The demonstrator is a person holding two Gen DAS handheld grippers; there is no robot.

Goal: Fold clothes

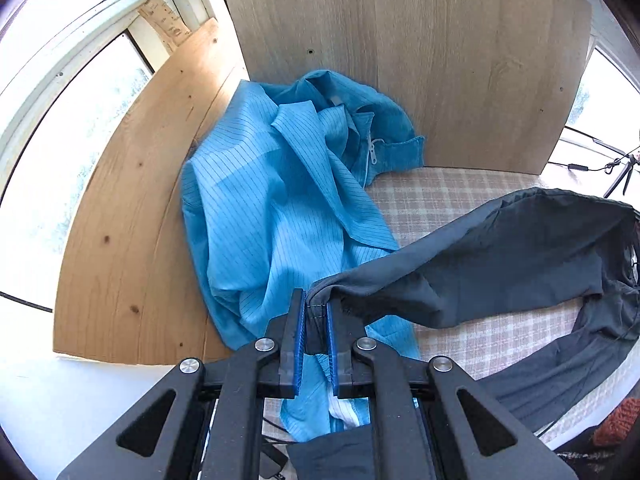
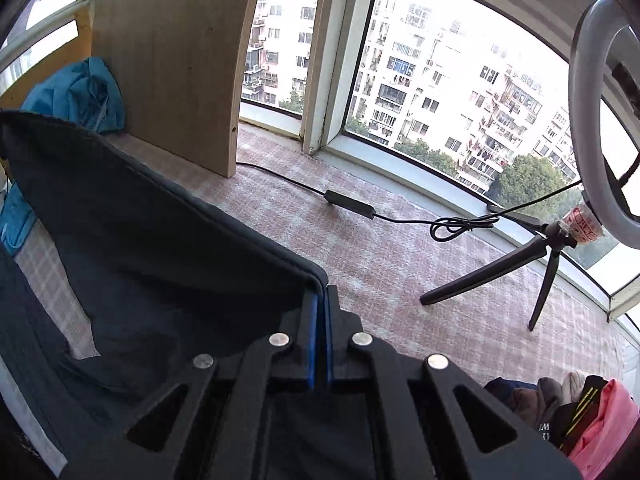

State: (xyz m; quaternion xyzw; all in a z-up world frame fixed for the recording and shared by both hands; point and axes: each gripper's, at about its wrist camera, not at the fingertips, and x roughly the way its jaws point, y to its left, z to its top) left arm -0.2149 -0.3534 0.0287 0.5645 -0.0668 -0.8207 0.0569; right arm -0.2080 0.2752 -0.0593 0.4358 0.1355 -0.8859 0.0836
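A blue garment (image 1: 276, 216) lay crumpled at the left of the checked cloth (image 1: 448, 196), its upper part bunched against the upright board (image 1: 400, 52); it appeared set aside, clear of the working area. The left gripper (image 1: 317, 320) was nearly closed, its blue pads (image 1: 300, 332) pinching a hemmed edge of the dark garment (image 1: 512, 264). From that grip the fabric ran rightward, lifted off the cloth and sagging in the middle (a hold that suits stretching an edge flat before a fold, in my judgement).

The right gripper (image 2: 322, 300) was closed almost completely, only a thin slit showing between its pads (image 2: 312, 344), clamped on a corner of the same dark garment (image 2: 152, 248). The seam ran taut from that corner up to the left, so both ends were held and the garment hung spread between them. Whether a fold had already been laid in it could not be told. A tripod (image 2: 540, 252) and cable (image 2: 400, 216) stood well clear to the right.
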